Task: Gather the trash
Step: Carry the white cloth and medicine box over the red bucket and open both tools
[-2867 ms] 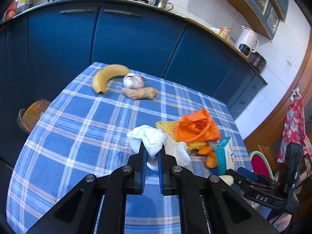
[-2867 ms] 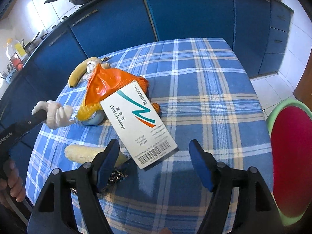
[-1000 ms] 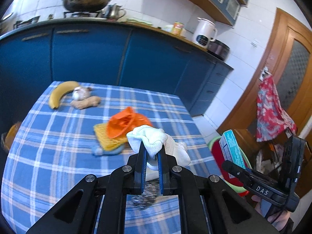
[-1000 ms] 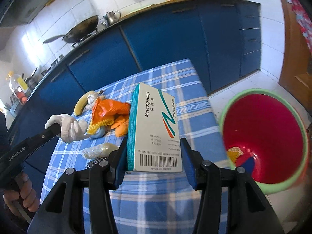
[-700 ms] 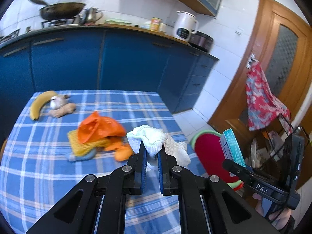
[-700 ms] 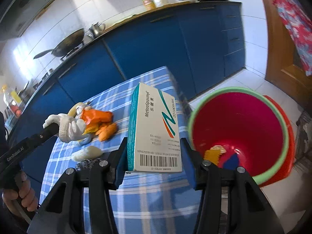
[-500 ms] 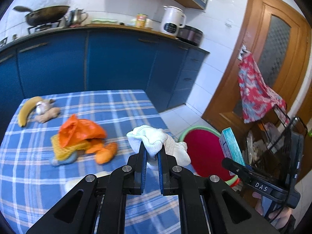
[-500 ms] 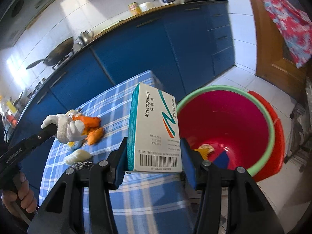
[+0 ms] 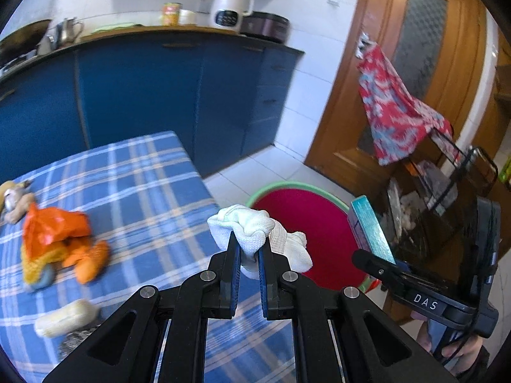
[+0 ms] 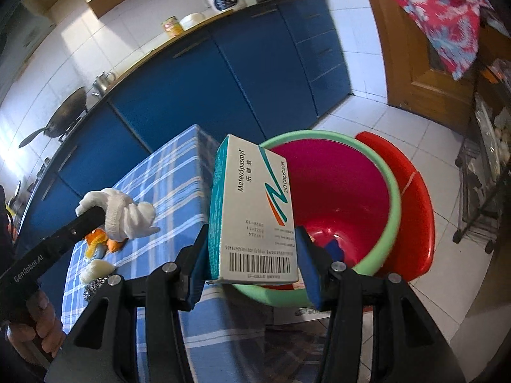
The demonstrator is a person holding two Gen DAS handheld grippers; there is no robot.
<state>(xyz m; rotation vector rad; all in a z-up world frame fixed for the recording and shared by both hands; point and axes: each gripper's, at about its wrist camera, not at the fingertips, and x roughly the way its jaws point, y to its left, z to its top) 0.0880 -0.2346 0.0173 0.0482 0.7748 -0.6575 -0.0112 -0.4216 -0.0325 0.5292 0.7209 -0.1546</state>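
Observation:
My left gripper (image 9: pixel 248 249) is shut on a crumpled white glove (image 9: pixel 255 229) and holds it over the table's right edge, just short of the red bin (image 9: pixel 322 223) with a green rim on the floor. The same glove (image 10: pixel 124 212) shows at the left in the right wrist view. My right gripper (image 10: pixel 252 255) is shut on a white and teal medicine box (image 10: pixel 255 214), held upright at the near rim of the bin (image 10: pixel 392 198). Scraps lie in the bin's bottom. The box (image 9: pixel 370 226) also appears edge-on at the right in the left wrist view.
On the blue checked tablecloth (image 9: pixel 153 185) lie an orange plastic bag (image 9: pixel 54 226) over yellow mesh, orange peel (image 9: pixel 92 258), a pale wad (image 9: pixel 64 317) and a steel scourer (image 9: pixel 75 340). Blue cabinets (image 9: pixel 159 95) stand behind. A wire rack (image 10: pixel 488 172) and a wooden door (image 9: pixel 399 73) stand right.
Both grippers swung right, from over the table toward the bin, keeping hold of the glove and the box. The bin now lies close in front of both.

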